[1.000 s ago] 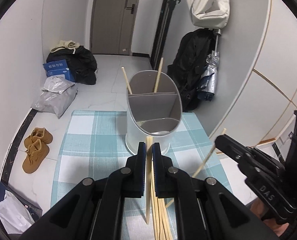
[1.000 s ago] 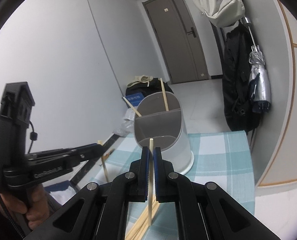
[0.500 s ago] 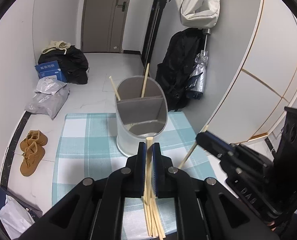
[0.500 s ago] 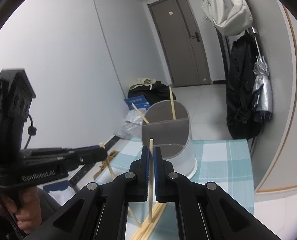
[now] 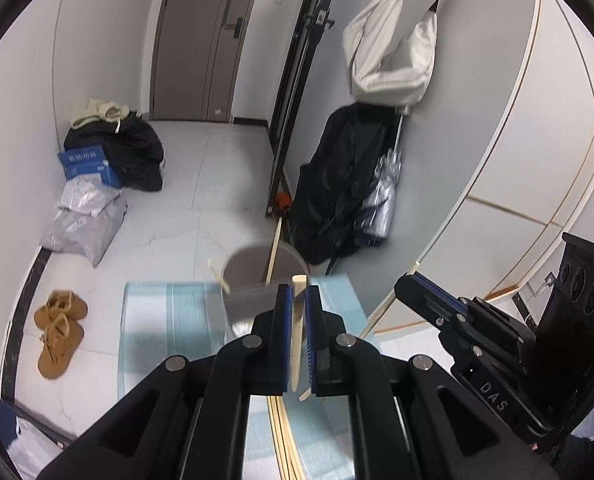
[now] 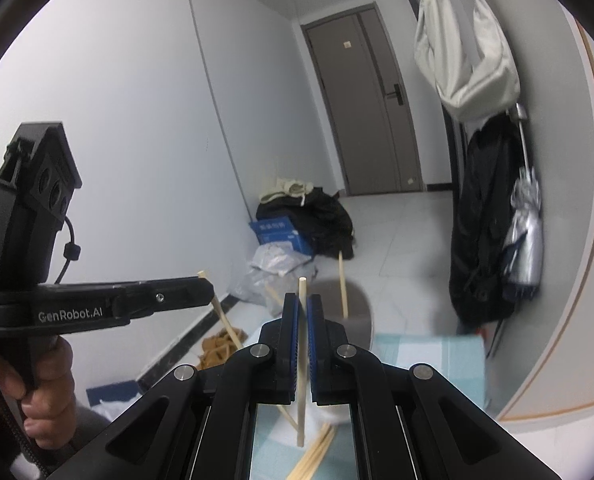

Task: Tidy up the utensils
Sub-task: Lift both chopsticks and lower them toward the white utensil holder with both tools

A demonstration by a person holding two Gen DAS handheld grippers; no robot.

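Note:
My left gripper (image 5: 296, 296) is shut on a wooden chopstick (image 5: 297, 332), held upright high above the table. My right gripper (image 6: 302, 304) is shut on another chopstick (image 6: 301, 360), also upright. Each gripper shows in the other's view: the right one (image 5: 407, 282) with its chopstick (image 5: 381, 312), the left one (image 6: 207, 292) with its chopstick (image 6: 227, 320). The grey divided utensil holder (image 5: 257, 264) stands below on the blue checked cloth (image 5: 169, 320), with two chopsticks (image 5: 273, 252) leaning in its far compartment. Several loose chopsticks (image 5: 285, 440) lie on the cloth beneath my left gripper.
The floor beyond the table holds brown shoes (image 5: 59, 332), plastic bags (image 5: 85, 220), a blue box (image 5: 87, 164) and dark bags (image 5: 129, 152). A black coat (image 5: 341, 184), umbrella (image 5: 381, 192) and white bag (image 5: 393, 56) hang on the right wall.
Both grippers have risen well above the table, each still holding its chopstick. The holder and cloth now look smaller and lower in both views.

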